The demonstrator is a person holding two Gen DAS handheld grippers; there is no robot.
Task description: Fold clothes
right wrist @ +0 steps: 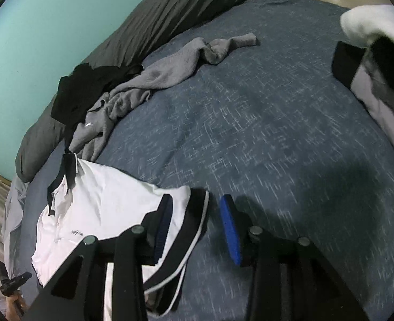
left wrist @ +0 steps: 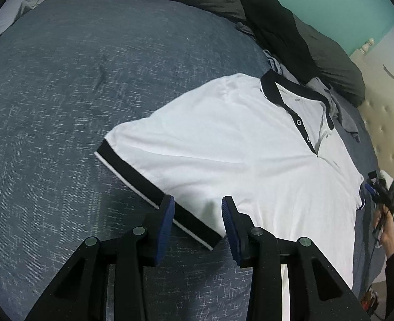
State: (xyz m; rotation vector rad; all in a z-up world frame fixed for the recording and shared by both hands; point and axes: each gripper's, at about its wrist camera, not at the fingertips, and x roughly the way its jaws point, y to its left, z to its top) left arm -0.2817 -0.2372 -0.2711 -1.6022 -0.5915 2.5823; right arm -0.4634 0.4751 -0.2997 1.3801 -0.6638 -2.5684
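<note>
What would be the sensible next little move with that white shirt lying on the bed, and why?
Probably lower the left gripper and close it on the sleeve's black cuff. The white polo shirt lies spread flat on the blue bedcover, that cuff sits right between the open fingers, and the right gripper hangs open over the other sleeve, so both could fold inward.
</note>
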